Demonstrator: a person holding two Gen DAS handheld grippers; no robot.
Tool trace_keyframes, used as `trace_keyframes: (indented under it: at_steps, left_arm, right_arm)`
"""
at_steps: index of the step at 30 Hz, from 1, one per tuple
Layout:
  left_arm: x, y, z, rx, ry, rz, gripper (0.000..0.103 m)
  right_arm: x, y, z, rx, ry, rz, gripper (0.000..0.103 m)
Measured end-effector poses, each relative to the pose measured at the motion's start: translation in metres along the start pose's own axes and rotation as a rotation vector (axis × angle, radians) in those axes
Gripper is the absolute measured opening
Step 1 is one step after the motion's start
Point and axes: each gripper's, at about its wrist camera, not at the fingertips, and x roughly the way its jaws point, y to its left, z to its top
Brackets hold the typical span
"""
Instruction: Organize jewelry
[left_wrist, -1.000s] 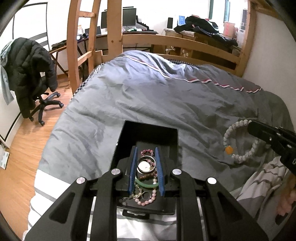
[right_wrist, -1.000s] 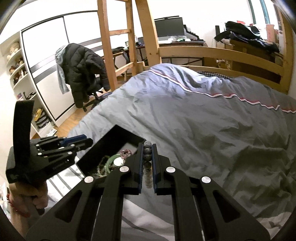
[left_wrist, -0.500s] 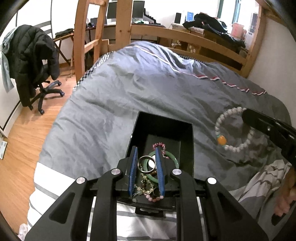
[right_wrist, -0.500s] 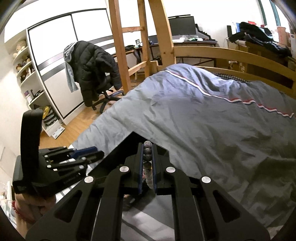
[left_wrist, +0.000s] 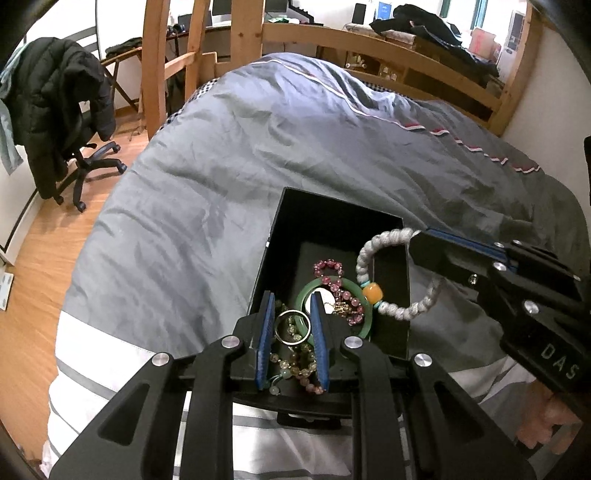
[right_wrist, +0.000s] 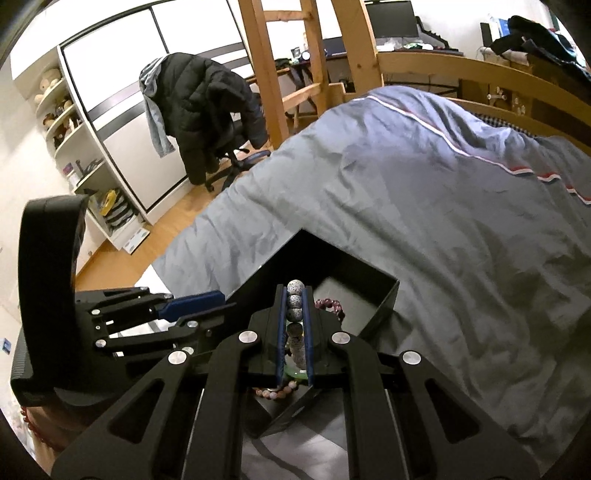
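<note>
Bracelet look: the grey beaded bracelet (left_wrist: 400, 314) was a loop of pale, speckled round beads with one amber bead flanked by small turquoise spacers.
Bracelet place: you held it dangling over the right side of the black box (left_wrist: 332, 218), above the jewelry already inside.
Right gripper (right_wrist: 295, 291): your fingers were clamped on that bracelet, several grey beads stacked between the blue pads.
Left gripper (left_wrist: 291, 306): your fingers were opening, hovering over the box's near end; a silver ring (left_wrist: 291, 326) showed in the gap below, and I couldn't tell if the pads touched it.
Box contents: a green bangle (left_wrist: 334, 299), a pink beaded bracelet (left_wrist: 332, 273) draped across it, and a string of pale yellowish beads (left_wrist: 295, 363) at the near end.
Box place: it sat on the grey duvet (left_wrist: 258, 140) of the bed, near the white-striped edge.
Writing: the letters "DAS" were readable on your right gripper's body in the left view; anything after them was cut off.
</note>
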Motion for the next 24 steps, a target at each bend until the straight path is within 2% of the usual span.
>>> trace_keyframes:
  at_steps: [1,3,4,6,7,8,9,11,16,24]
  left_arm:
    - [0.000,-0.001,0.000,0.001,0.002,0.003,0.029]
    - [-0.003,-0.003,-0.001,0.001,-0.006,0.010,0.048]
    - [-0.004,-0.003,-0.001,0.000,-0.011,0.015,0.052]
    - [-0.010,-0.002,-0.001,-0.015,-0.026,0.032,0.072]
    - [-0.012,-0.001,-0.001,-0.021,-0.035,0.042,0.073]
    - [-0.016,0.001,0.000,-0.031,-0.045,0.055,0.074]
    - [-0.020,0.003,0.001,-0.041,-0.050,0.061,0.074]
    - [-0.030,0.006,0.002,-0.054,-0.065,0.082,0.085]
    - [-0.064,0.010,0.002,-0.072,-0.111,0.110,0.095]
    - [-0.108,0.006,-0.013,-0.059,-0.147,0.156,0.097]
  right_arm:
    - [0.000,0.000,0.000,0.000,0.005,0.001,0.010]
    - [-0.001,0.000,0.001,0.001,0.001,0.002,0.010]
    - [-0.002,-0.001,0.001,0.004,-0.001,0.000,0.014]
    - [-0.007,-0.003,0.003,0.012,-0.011,0.001,0.030]
    - [-0.013,-0.004,0.004,0.021,-0.029,-0.012,0.051]
    - [-0.020,-0.005,0.005,0.024,-0.046,-0.015,0.066]
    - [-0.029,-0.004,0.006,0.022,-0.070,-0.018,0.070]
    - [-0.040,-0.002,0.009,0.018,-0.088,-0.036,0.090]
    - [-0.066,0.009,0.010,-0.003,-0.106,-0.067,0.099]
    - [-0.103,0.024,0.000,-0.009,-0.143,-0.070,0.099]
